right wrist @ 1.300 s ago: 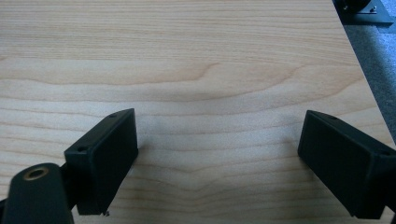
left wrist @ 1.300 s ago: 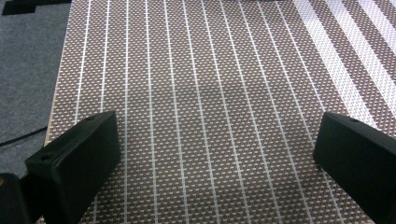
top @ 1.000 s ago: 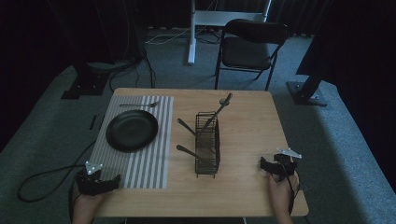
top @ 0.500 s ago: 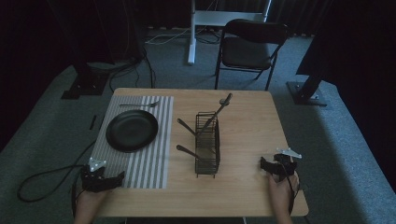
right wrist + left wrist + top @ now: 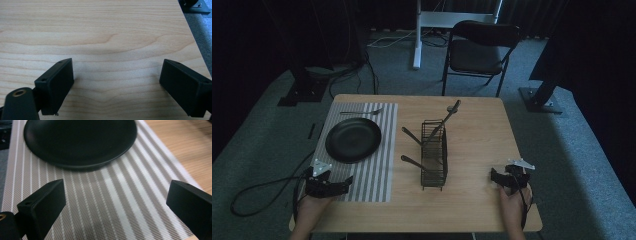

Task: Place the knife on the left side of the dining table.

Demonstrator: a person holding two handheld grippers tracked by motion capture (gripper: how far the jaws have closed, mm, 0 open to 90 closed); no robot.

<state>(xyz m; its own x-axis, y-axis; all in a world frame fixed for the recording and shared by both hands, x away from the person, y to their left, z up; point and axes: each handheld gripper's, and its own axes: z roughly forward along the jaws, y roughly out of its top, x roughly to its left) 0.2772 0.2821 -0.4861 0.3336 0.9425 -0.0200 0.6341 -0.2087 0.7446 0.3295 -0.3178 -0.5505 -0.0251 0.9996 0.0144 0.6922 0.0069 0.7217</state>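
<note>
My left gripper (image 5: 343, 183) hangs w/ jaws apart over the striped mat (image 5: 120, 202), just near-side of the black plate (image 5: 353, 139), lined up for it, while right gripper (image 5: 495, 177), also apart, idles on bare desk (image 5: 105, 32).

The room is dim, with dark curtains along the back and sides. A grey carpet (image 5: 272, 130) covers the floor. Beyond the far edge of the wooden table (image 5: 482, 150) stands a black folding chair (image 5: 479, 52), and next to it a white stand base (image 5: 427, 25). Cables (image 5: 362, 65) trail over the carpet off the table's far left corner, near a black floor plate (image 5: 294, 95); another plate (image 5: 539, 100) lies off the far right corner.
</note>
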